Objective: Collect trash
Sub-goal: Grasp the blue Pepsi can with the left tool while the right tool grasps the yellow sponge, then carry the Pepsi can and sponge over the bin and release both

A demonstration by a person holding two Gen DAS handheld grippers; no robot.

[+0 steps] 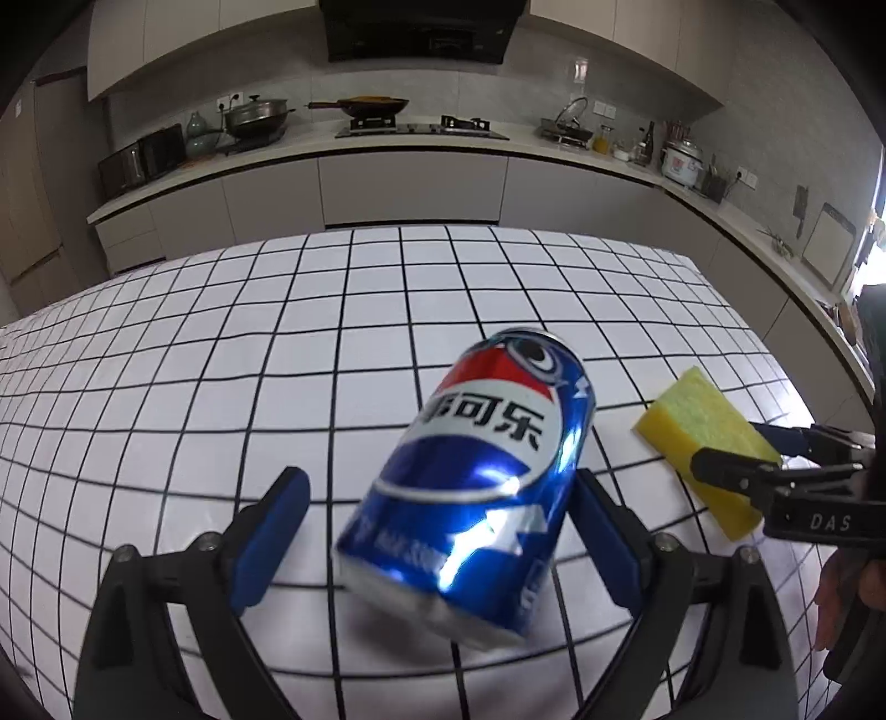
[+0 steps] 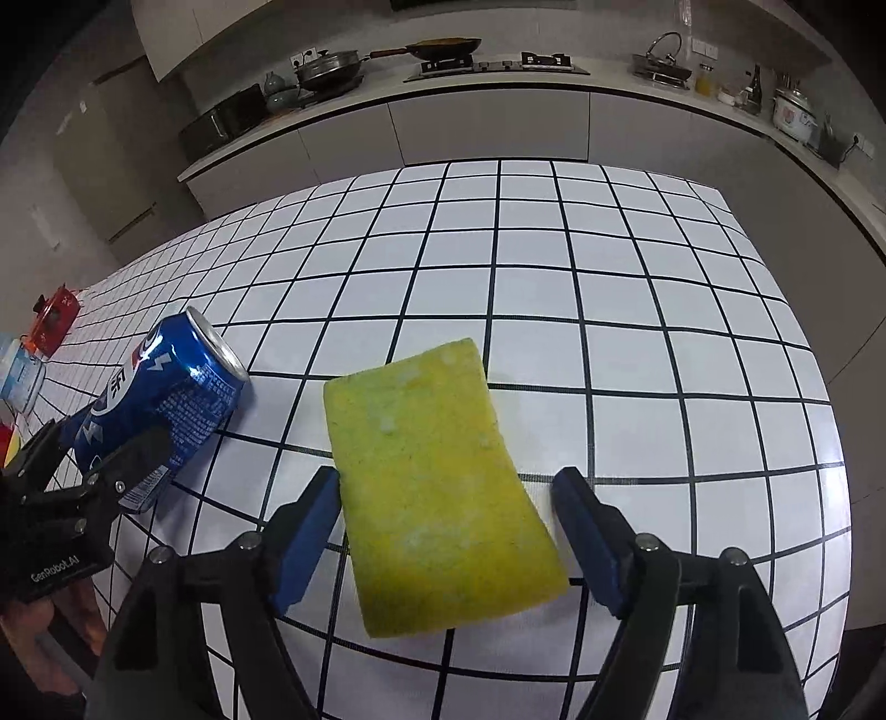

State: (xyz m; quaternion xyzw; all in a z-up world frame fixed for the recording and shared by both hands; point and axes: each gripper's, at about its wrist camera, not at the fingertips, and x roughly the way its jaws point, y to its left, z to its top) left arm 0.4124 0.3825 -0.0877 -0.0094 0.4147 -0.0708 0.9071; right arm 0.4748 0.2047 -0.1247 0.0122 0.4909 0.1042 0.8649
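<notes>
Straddling blurred can [image 1: 470, 487], left claw [image 1: 437, 537] gaping; right claw [image 2: 446, 531] apart around sponge [image 2: 437, 487], underside hidden.

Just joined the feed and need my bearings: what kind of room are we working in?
A home kitchen, most likely. A gas stove with a frying pan sits under a range hood, and a rice cooker stands on the counter behind the tiled table.

Both grippers tilt downward – the left gripper [image 1: 437, 531] gapes wide, the right gripper [image 2: 446, 531] half-spread, pads gripping nothing.
</notes>
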